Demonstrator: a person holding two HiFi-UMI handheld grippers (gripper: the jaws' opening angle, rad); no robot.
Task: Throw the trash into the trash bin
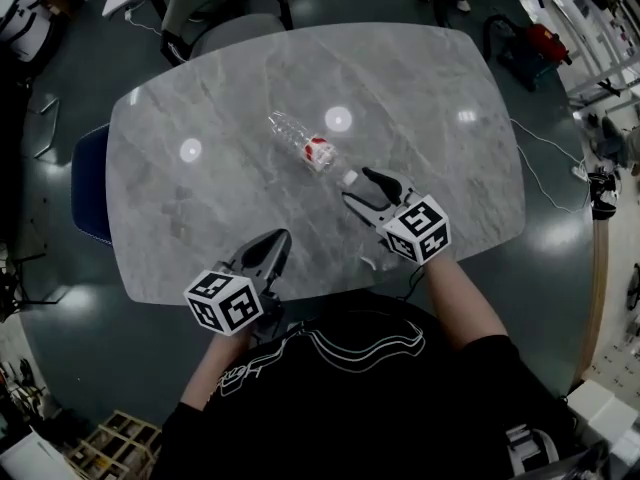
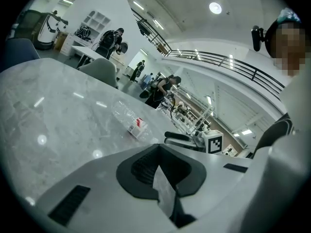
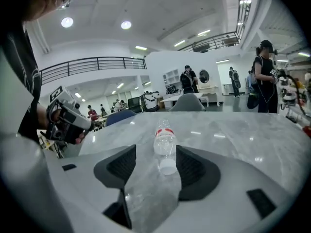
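A clear plastic bottle with a red and white label lies on its side on the grey marble table, its white cap pointing at me. My right gripper is open just before the cap; in the right gripper view the cap end of the bottle lies between the tips of the jaws, and the pads do not touch it. My left gripper is shut and holds nothing, low over the table's near edge, apart from the bottle. No trash bin shows in any view.
A blue chair stands at the table's left side and a grey chair at its far side. A red machine and cables lie on the floor to the right. Several people stand in the hall behind.
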